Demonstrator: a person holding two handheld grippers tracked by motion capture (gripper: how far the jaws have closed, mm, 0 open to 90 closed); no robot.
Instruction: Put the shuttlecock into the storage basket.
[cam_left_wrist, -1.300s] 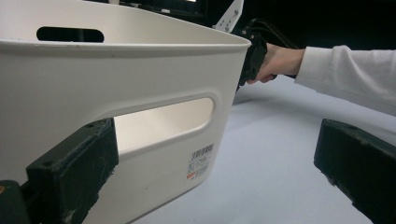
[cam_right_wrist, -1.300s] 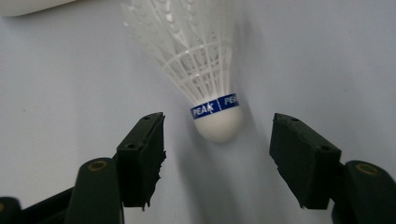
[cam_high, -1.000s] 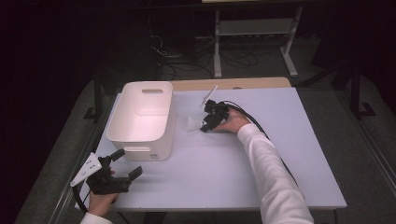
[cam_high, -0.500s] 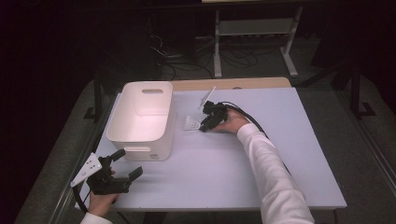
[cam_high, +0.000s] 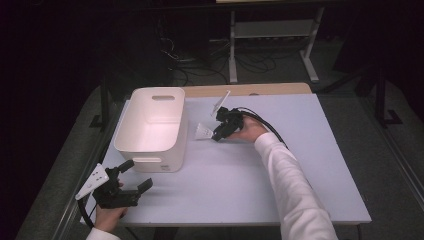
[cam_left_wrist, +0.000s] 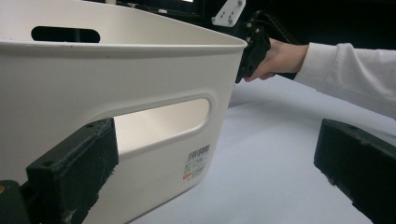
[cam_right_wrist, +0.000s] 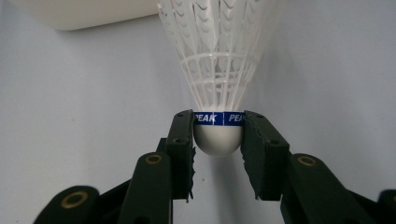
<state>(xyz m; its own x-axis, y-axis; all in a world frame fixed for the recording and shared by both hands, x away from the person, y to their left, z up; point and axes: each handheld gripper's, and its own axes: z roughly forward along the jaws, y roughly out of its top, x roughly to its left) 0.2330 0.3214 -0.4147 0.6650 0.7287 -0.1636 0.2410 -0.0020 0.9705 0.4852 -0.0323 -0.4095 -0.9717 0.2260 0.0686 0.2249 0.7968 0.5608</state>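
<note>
Indoors, pale table (cam_high: 300, 165), dark room, white bin (cam_high: 152, 125)

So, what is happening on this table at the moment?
A person works with two hand-held grippers. The right gripper has its jaws closed on the cork of a white shuttlecock, beside the white plastic bin. The left gripper waits open at the near end of the bin, holding nothing.
</note>
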